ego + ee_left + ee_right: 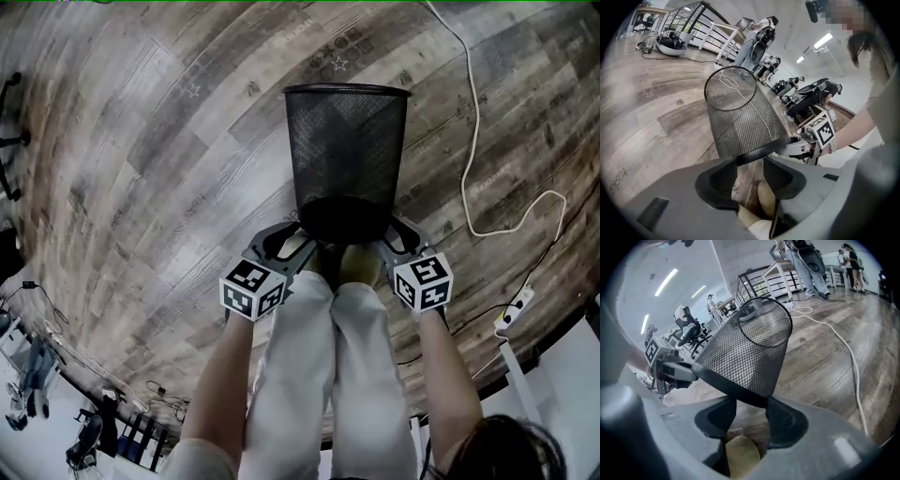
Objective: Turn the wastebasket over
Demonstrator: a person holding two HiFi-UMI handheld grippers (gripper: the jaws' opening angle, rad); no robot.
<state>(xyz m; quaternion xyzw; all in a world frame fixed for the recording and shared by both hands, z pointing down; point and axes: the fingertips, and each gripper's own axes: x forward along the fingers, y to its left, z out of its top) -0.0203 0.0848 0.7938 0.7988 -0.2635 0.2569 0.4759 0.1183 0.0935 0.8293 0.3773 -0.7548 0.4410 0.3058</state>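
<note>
The black mesh wastebasket (pixel 347 159) is tipped over, its open mouth facing away from me and its solid base close to my legs. My left gripper (pixel 291 240) grips the base rim on the left and my right gripper (pixel 396 234) grips it on the right. In the left gripper view the dark base rim of the wastebasket (pixel 740 122) runs across the jaw tips of the left gripper (pixel 750 161). The right gripper view has the same rim of the wastebasket (pixel 750 352) wedged between the jaws of the right gripper (pixel 751 401). Both grippers are shut on the rim.
Wood-plank floor all round. A white cable (pixel 473 141) runs down the right side to a power strip (pixel 517 305). My shoes (pixel 342 264) stand just under the basket's base. Chair legs (pixel 9 141) at the far left; people, chairs and tables (pixel 759 42) stand far off.
</note>
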